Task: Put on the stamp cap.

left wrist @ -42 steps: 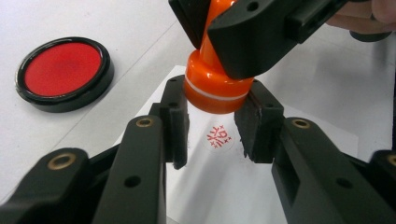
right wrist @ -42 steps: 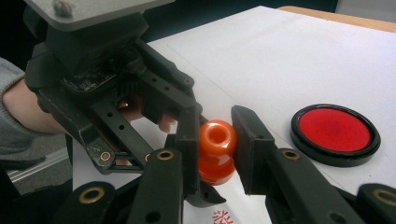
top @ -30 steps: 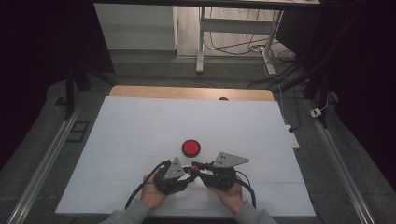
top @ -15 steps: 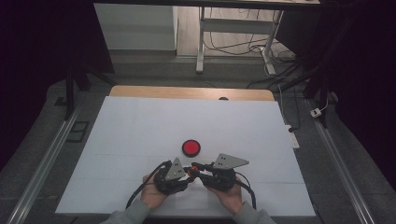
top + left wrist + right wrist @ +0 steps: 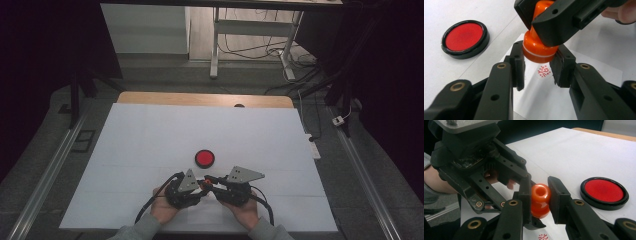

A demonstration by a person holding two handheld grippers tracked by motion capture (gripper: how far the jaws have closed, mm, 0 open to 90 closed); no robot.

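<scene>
Stamp face hidden behind tools.

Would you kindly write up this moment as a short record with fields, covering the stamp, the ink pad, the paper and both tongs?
stamp: orange stamp, lifted just above the paper
right tongs: right tongs shut on the stamp's knob
left tongs: left tongs shut, pads on either side of the stamp's base
paper: white slip bearing a red stamped mark below the stamp
ink pad: round red ink pad in a black case, lid off, apart from the tongs
surface: white table
</scene>
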